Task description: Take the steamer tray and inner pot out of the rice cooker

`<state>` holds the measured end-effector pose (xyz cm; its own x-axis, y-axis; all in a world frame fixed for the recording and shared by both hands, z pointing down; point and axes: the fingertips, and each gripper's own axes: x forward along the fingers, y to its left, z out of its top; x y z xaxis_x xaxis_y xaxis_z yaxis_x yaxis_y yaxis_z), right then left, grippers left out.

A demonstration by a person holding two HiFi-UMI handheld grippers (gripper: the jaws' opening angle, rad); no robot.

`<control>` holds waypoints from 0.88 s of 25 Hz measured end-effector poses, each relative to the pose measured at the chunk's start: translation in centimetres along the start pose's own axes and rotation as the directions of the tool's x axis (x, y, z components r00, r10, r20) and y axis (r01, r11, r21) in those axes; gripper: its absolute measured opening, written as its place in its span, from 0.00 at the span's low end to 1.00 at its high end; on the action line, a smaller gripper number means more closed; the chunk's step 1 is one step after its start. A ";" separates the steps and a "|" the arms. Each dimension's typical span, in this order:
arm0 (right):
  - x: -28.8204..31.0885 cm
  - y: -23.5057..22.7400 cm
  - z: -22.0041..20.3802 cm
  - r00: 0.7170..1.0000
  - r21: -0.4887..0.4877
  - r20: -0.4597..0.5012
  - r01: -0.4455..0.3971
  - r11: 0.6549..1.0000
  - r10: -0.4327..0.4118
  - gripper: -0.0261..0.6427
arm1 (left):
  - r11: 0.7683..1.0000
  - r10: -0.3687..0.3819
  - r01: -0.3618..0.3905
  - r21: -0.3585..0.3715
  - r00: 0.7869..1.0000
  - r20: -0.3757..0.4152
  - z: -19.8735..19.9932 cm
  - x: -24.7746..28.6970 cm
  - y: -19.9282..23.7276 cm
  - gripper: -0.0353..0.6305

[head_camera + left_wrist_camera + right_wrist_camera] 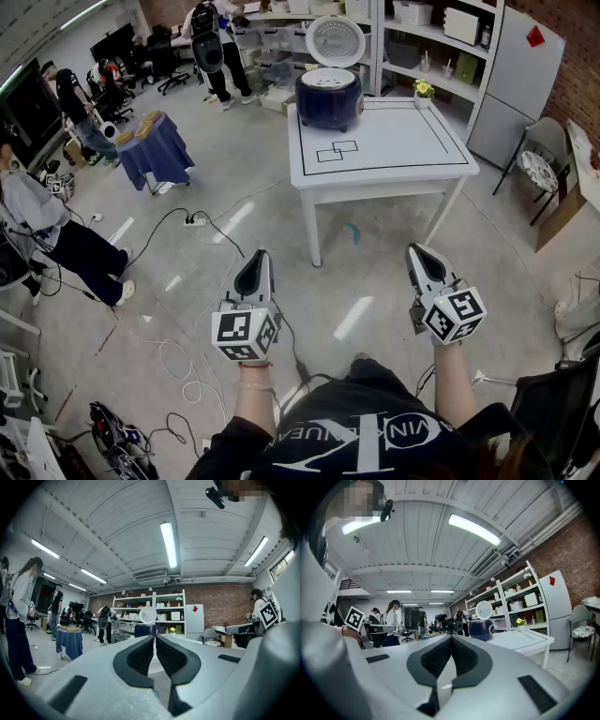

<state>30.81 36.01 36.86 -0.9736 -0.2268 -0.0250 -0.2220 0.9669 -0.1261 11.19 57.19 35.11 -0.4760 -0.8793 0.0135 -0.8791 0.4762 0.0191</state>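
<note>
Nearest, both tools are held level in front of the person's body; the left gripper point(256, 257) has its ribbed black pads brought together with at most a hairline between them and nothing caught there, as the left gripper view point(153, 638) shows; the right gripper point(418, 249) is likewise pressed fully together on nothing point(450, 638).

Beyond them lies a stretch of grey floor point(375, 272) with cables; neither tool is anywhere near the work yet.

Further on stands the white rectangular table with black outline markings point(403, 141); at its far left corner sits the dark blue round rice cooker point(329, 101), its white round lid point(335, 40) tipped up and open; it also shows small in the left gripper view point(144, 630) and the right gripper view point(481, 629).

In the cooker's mouth lies the pale perforated steamer tray point(330, 81); the inner pot beneath it is hidden.

Judging by looks, the tray is a thin, light, stiff moulding; it should lift easily if pinched at its rim, though a smooth edge could slip from the pads; it has to come out first.

The inner pot is probably metal, heavier and slick-walled; its thin upper lip seems the only hold; gripping opposite sides with both tools would likely keep it from tilting; the jaws must spread before any of this.
</note>
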 end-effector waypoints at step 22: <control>-0.1 -1.4 -1.9 0.999 0.044 -0.021 0.051 0.998 -0.050 0.24 | 0.993 0.069 -0.071 -0.092 0.997 -0.028 -2.2 -0.6 1.7 0.26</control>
<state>31.15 34.90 38.92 -0.9622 -0.2723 0.0018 -0.2687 0.9481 -0.1703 10.02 58.52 37.32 -0.5344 -0.8441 0.0432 -0.8373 0.5356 0.1096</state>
